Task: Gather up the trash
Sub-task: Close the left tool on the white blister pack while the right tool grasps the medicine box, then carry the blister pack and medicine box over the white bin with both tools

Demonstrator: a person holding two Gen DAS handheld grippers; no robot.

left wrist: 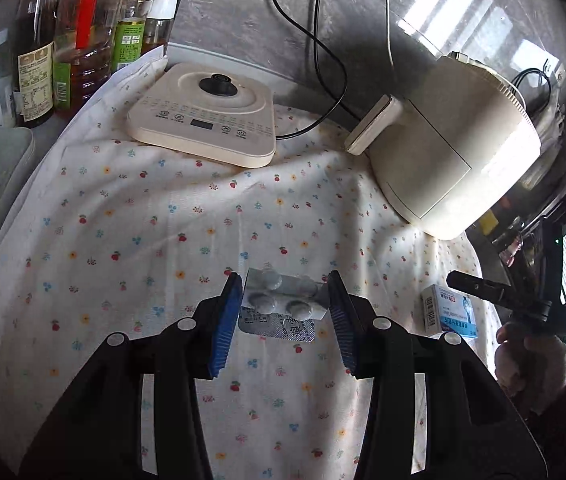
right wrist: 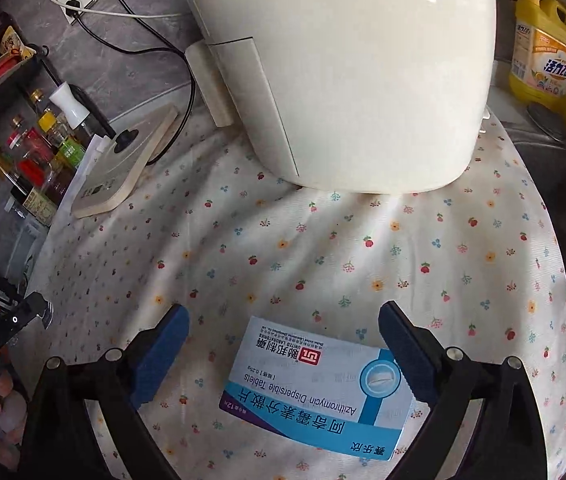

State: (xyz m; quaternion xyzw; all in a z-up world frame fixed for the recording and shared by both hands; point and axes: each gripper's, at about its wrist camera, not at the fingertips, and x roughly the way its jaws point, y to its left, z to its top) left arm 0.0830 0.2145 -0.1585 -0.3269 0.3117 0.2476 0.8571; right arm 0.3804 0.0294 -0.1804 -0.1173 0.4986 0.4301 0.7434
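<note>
Trash lies in two spots on the flowered cloth [left wrist: 131,216]: crumpled blister packs [left wrist: 283,300] sit between the blue pads of the left gripper [left wrist: 285,308], whose jaws stand apart on either side without clearly pinching them, and a blue-and-white medicine box [right wrist: 319,396] lies flat between the spread jaws of the right gripper [right wrist: 283,344], neither pad pressing it. Beyond them on the cloth stand a cream air fryer [right wrist: 347,72] and a cream kettle base [left wrist: 207,112], with oil and sauce bottles [left wrist: 79,36] clustered at the far left.
</note>
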